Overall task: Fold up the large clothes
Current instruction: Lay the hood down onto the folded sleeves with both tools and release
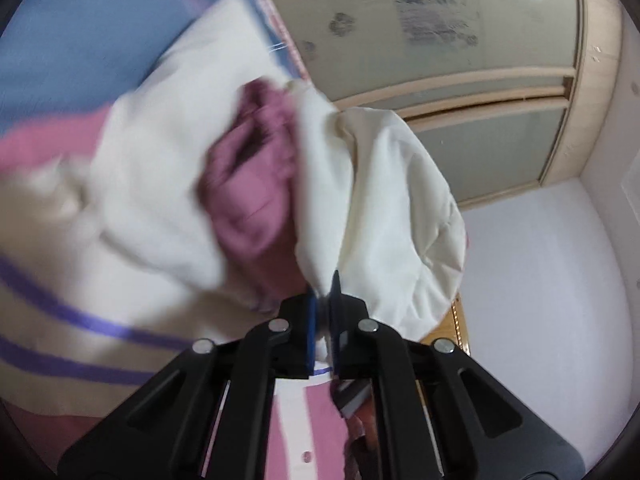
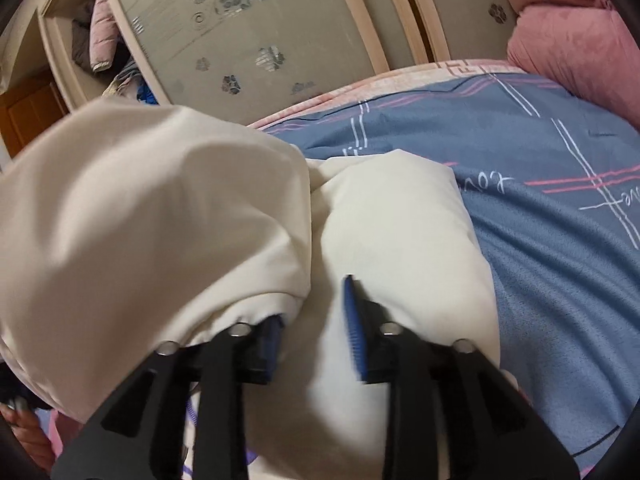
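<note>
**Mia:** Black tongs sit right up close to us. See the left gripper (image 1: 325, 312)? It is squeezed tight on a bunch of the cream garment (image 1: 384, 208).

**Ben:** And the right gripper (image 2: 316, 332)?

**Mia:** Its jaws stand partly apart. Nothing is pinched. One blue pad (image 2: 354, 320) shows plainly, and cream cloth hangs over the other finger.

**Ben:** Where is the big top?

**Mia:** Part lies in a heap on the bed (image 2: 560, 264), part is lifted up by the left tongs. Its pink lining (image 1: 252, 184) shows inside.

**Ben:** What could go wrong?

**Mia:** I think the cloth could catch on that open finger and get tugged crooked. The left tongs hold only a small bunch, so it might slip out. The heap is bumpy too, so the fold may come out messy.

**Ben:** What is the room like?

**Mia:** Biggest is the bed, with a blue cover with pink and white lines. Next, frosted wardrobe doors (image 2: 256, 40) with flower prints. Then a pink pillow (image 2: 576, 40). Then a striped cloth (image 1: 80, 320), cream and purple.
</note>
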The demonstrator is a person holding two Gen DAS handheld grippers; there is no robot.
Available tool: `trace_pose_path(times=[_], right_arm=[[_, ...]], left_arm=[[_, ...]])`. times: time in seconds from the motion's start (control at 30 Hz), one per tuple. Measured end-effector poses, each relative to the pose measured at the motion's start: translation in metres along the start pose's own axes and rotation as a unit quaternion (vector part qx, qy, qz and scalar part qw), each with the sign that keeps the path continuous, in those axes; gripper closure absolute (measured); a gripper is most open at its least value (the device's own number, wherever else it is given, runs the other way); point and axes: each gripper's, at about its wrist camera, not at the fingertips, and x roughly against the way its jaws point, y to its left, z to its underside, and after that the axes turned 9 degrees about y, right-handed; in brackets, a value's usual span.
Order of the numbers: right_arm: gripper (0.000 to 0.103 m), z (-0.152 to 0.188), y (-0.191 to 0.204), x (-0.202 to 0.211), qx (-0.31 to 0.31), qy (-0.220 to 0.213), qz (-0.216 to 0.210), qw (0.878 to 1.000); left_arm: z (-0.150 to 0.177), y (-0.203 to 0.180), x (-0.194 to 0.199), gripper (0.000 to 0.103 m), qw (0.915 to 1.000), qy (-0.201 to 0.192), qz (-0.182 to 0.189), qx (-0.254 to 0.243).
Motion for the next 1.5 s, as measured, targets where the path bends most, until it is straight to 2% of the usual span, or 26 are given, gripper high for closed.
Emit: trace_pose_path(times=[0.03, 0.1, 0.13, 0.17, 0.2, 0.27, 0.33, 0.47, 0.53, 0.6, 0.63, 0.67, 0.73, 0.83, 0.87, 0.9, 1.0, 1.07, 1.13, 1.2, 1.27, 1.3, 1.4, 1.5], right_arm=[[0.057, 0.001, 0.001, 0.004, -0.001, 0.000, -0.001, 1.000], [0.039, 0.006, 0.004, 0.016, -0.006, 0.001, -0.010, 1.000], [0.033, 0.010, 0.004, 0.024, -0.011, -0.001, -0.013, 1.000], [0.018, 0.016, 0.002, 0.036, -0.020, -0.011, -0.032, 0.999], [0.011, 0.020, -0.002, 0.047, -0.033, -0.025, -0.063, 0.997], [0.011, 0.030, -0.013, 0.062, -0.076, -0.046, -0.143, 0.986], [0.011, 0.041, -0.022, 0.060, -0.128, -0.041, -0.215, 0.967], [0.013, 0.054, -0.018, 0.031, -0.184, -0.003, -0.288, 0.940], [0.022, 0.055, -0.005, 0.025, -0.177, 0.000, -0.269, 0.947], [0.027, 0.048, 0.014, 0.034, -0.152, -0.027, -0.217, 0.964], [0.027, 0.040, 0.032, 0.047, -0.122, -0.059, -0.166, 0.977], [0.027, 0.034, 0.046, 0.055, -0.099, -0.082, -0.134, 0.983], [0.027, 0.018, 0.090, 0.073, -0.030, -0.126, -0.082, 0.988], [0.026, 0.003, 0.153, 0.074, 0.072, -0.151, 0.006, 0.986], [0.022, 0.000, 0.172, 0.058, 0.106, -0.131, 0.041, 0.985], [0.022, -0.002, 0.180, 0.039, 0.121, -0.101, 0.067, 0.985], [0.022, 0.009, 0.167, -0.032, 0.119, -0.003, 0.119, 0.986], [0.017, 0.026, 0.148, -0.072, 0.121, 0.054, 0.136, 0.982], [0.016, 0.036, 0.138, -0.080, 0.116, 0.049, 0.123, 0.984], [0.016, 0.037, 0.143, -0.079, 0.123, 0.044, 0.130, 0.983], [0.016, 0.041, 0.144, -0.077, 0.127, 0.043, 0.130, 0.982], [0.015, 0.043, 0.141, -0.075, 0.123, 0.042, 0.123, 0.984], [0.013, 0.043, 0.139, -0.071, 0.121, 0.040, 0.111, 0.986], [0.010, 0.049, 0.133, -0.054, 0.119, 0.028, 0.095, 0.988]], left_arm=[[0.001, 0.006, -0.001, 0.099, 1.0000, -0.005, 0.002, 0.004], [0.002, 0.016, 0.000, 0.099, 0.9995, -0.019, 0.023, 0.013], [0.000, 0.020, 0.000, 0.099, 0.9990, -0.021, 0.033, 0.020], [-0.002, 0.021, -0.001, 0.099, 0.9986, -0.022, 0.041, 0.026], [-0.004, 0.021, -0.001, 0.099, 0.9982, -0.022, 0.046, 0.030], [-0.006, 0.015, 0.000, 0.098, 0.9983, -0.024, 0.049, 0.023], [-0.007, 0.015, -0.002, 0.098, 0.9979, -0.025, 0.053, 0.028], [0.002, 0.028, 0.000, 0.097, 0.9953, -0.024, 0.072, 0.061], [0.004, 0.032, -0.005, 0.096, 0.9954, -0.020, 0.064, 0.068], [0.006, 0.030, -0.009, 0.095, 0.9971, -0.019, 0.043, 0.060], [0.010, 0.028, -0.008, 0.095, 0.9981, -0.018, 0.026, 0.054], [0.012, 0.026, -0.008, 0.093, 0.9987, -0.019, 0.009, 0.047], [0.014, 0.022, -0.009, 0.091, 0.9990, -0.019, -0.023, 0.034], [0.018, 0.015, -0.011, 0.084, 0.9977, -0.017, -0.064, 0.015], [0.020, 0.015, -0.011, 0.082, 0.9971, -0.017, -0.074, 0.011], [0.021, 0.014, -0.010, 0.075, 0.9964, -0.017, -0.082, 0.007], [0.026, 0.009, -0.002, 0.060, 0.9938, -0.022, -0.109, -0.003], [0.028, -0.001, 0.008, 0.051, 0.9927, -0.022, -0.118, -0.013], [0.032, -0.025, 0.023, 0.046, 0.9918, -0.042, -0.107, -0.055], [0.036, -0.053, 0.037, 0.023, 0.9841, -0.071, -0.109, -0.120], [0.044, -0.083, 0.046, 0.014, 0.9664, -0.120, -0.119, -0.194], [0.047, -0.098, 0.044, 0.013, 0.9571, -0.137, -0.121, -0.225], [0.037, -0.128, 0.019, 0.011, 0.9490, -0.132, -0.118, -0.261], [0.035, -0.119, -0.023, 0.012, 0.9336, -0.114, -0.206, -0.270]])
